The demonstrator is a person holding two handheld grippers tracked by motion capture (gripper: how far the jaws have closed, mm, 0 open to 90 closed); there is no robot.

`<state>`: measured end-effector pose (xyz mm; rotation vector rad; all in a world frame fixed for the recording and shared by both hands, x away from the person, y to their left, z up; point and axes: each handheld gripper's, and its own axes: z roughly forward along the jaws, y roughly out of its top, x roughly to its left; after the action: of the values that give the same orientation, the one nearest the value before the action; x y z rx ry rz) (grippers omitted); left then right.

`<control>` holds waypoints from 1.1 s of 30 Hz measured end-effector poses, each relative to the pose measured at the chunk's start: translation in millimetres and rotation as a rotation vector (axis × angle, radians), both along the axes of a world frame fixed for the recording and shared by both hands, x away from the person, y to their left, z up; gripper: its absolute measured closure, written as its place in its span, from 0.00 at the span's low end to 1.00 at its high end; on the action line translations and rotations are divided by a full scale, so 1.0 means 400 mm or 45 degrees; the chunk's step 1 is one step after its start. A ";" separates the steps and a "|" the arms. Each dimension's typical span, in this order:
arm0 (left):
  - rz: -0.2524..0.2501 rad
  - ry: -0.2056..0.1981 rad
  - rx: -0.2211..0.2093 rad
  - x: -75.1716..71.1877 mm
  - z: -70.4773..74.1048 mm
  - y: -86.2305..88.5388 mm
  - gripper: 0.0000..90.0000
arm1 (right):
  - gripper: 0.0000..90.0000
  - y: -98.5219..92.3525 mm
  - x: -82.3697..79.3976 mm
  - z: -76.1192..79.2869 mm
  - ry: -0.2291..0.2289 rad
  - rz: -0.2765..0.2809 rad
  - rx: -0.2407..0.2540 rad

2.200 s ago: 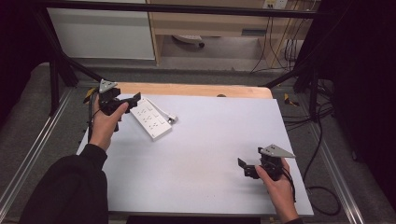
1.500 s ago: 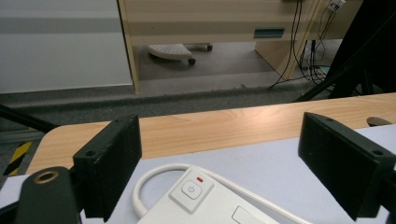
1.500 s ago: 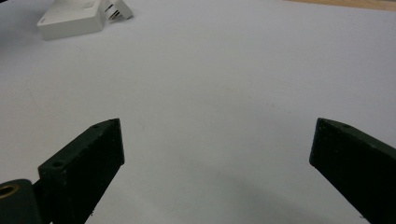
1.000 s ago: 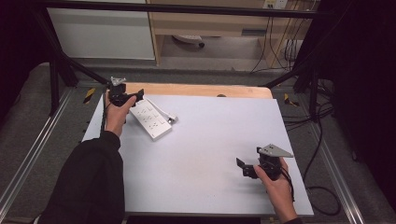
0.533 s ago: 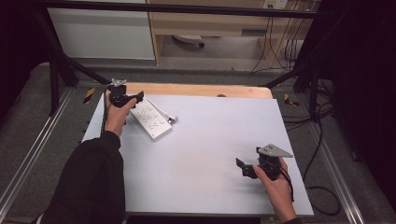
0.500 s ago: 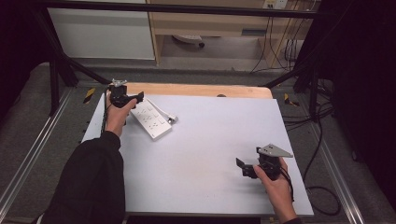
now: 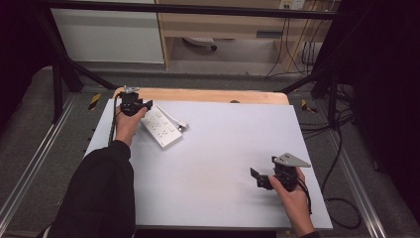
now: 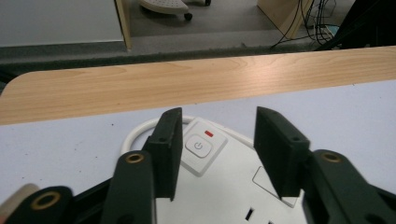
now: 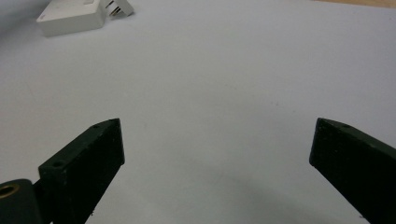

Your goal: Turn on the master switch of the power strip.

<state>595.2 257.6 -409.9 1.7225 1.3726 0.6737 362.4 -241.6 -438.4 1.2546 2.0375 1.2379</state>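
White table (image 7: 213,163), wooden strip behind. Power strip (image 7: 161,127) at ten o'clock (switch (image 8: 199,145) between jaws), left hand-held gripper (image 8: 217,154) part-open above it. Right hand-held gripper (image 7: 258,177) wide, five o'clock.

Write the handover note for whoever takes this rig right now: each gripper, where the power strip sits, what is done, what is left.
Left gripper: open, jaws over the switch end of the white power strip, either side of its power button; whether they touch it is unclear.
Right gripper: open, holding nothing, low over the bare white table at the near right.
Power strip: flat at the far left of the table, its plug beside it.
Done: left gripper is in place at the button.
Left: probably pressing the switch; nothing gripped yet.
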 end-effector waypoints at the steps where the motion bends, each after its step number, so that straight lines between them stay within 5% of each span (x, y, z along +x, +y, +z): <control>1: -0.002 0.002 -0.002 0.000 -0.001 0.000 0.61 | 0.04 0.000 0.000 0.000 0.000 0.000 0.000; 16: -0.029 -0.002 -0.010 0.002 -0.006 -0.012 0.90 | 0.04 -0.001 -0.001 0.001 -0.002 -0.001 0.003; 33: -0.041 0.022 0.028 0.010 -0.027 -0.006 1.00 | 0.04 -0.002 -0.002 0.002 0.002 -0.003 0.006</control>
<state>599.3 255.1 -420.8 1.7675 1.3512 0.6601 361.8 -242.6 -437.4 1.2603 2.0348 1.2417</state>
